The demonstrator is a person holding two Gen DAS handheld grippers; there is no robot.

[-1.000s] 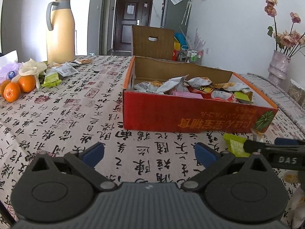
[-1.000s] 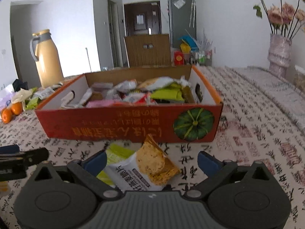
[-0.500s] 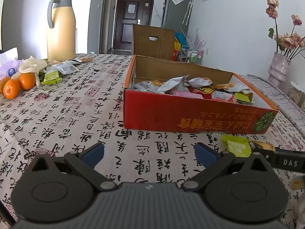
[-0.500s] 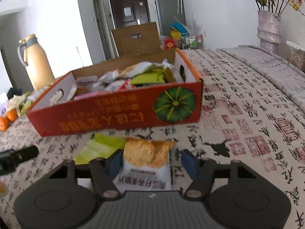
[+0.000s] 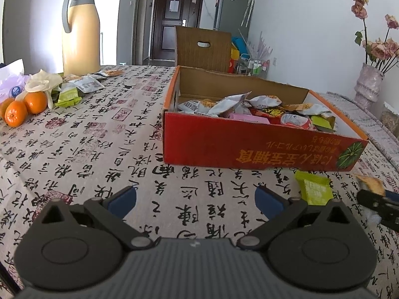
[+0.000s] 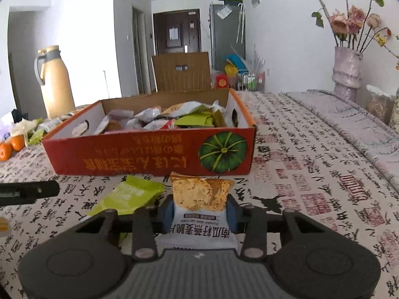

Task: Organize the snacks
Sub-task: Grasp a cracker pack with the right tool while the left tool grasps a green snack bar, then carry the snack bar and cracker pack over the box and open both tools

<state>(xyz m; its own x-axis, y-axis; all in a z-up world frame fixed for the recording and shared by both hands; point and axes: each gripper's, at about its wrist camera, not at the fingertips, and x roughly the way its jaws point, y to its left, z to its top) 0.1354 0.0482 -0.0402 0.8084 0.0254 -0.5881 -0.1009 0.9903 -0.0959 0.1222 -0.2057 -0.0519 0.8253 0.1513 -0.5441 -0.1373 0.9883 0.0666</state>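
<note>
A white and orange snack packet (image 6: pixel 199 194) sits between the blue pads of my right gripper (image 6: pixel 200 209). Its jaws are closing and both pads press the packet's sides, just in front of the red cardboard box (image 6: pixel 149 159). The box holds several snack packets. A green packet (image 6: pixel 127 194) lies flat on the tablecloth left of the held one. In the left wrist view my left gripper (image 5: pixel 195 196) stands open over bare tablecloth, near the box's (image 5: pixel 249 144) front wall. The green packet (image 5: pixel 315 190) lies to its right.
A tall beige jug (image 5: pixel 79 32) stands at the far left of the table. Oranges (image 5: pixel 25 104) and several loose packets (image 5: pixel 84 84) lie near it. A vase of dried roses (image 6: pixel 346 67) stands at the far right. A brown cardboard flap (image 5: pixel 202 47) rises behind the box.
My right gripper's jaws have closed from wide apart onto the white and orange packet, which now stands straight between the pads. The left gripper has stayed where it was, still open.
</note>
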